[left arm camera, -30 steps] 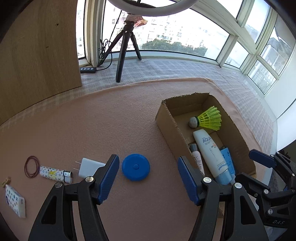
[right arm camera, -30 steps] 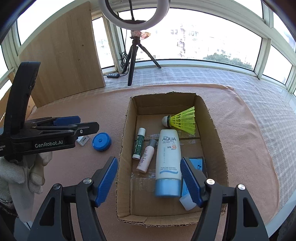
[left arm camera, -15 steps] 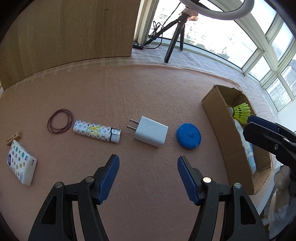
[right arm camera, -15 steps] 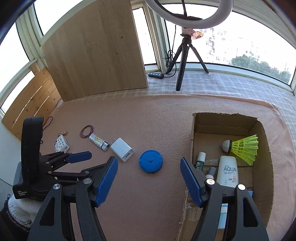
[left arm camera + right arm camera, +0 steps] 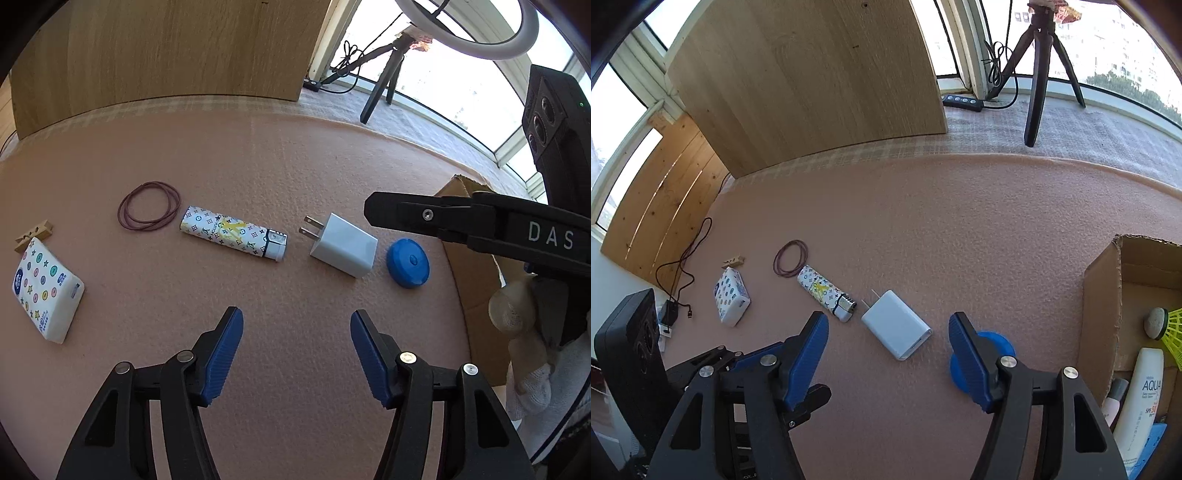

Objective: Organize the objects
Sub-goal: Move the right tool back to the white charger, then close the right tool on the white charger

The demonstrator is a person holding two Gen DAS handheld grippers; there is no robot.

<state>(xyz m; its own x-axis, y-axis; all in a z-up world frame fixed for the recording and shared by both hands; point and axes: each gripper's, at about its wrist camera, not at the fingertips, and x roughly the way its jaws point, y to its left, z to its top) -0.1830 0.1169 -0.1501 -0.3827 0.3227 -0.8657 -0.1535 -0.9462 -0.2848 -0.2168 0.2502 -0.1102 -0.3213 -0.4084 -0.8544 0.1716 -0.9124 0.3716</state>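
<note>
Your right gripper (image 5: pixel 886 354): jaws just narrowing, part open, empty, over the one white charger (image 5: pixel 897 334) | left gripper (image 5: pixel 295 350): jaws just narrowing, part open, empty | left of charger: one lighter (image 5: pixel 233 233), one tissue pack (image 5: pixel 44 290); right: one blue disc (image 5: pixel 408 262)

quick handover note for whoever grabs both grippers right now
Left gripper: open, empty, jaws just closing slightly.
Right gripper: open, empty, jaws just closing, above the white plug charger.
Done: yellow shuttlecock and white sunscreen tube lie in the cardboard box.
Left on the pink mat: charger, blue round disc, patterned lighter, brown rubber bands, tissue pack, wooden clothespin.
</note>
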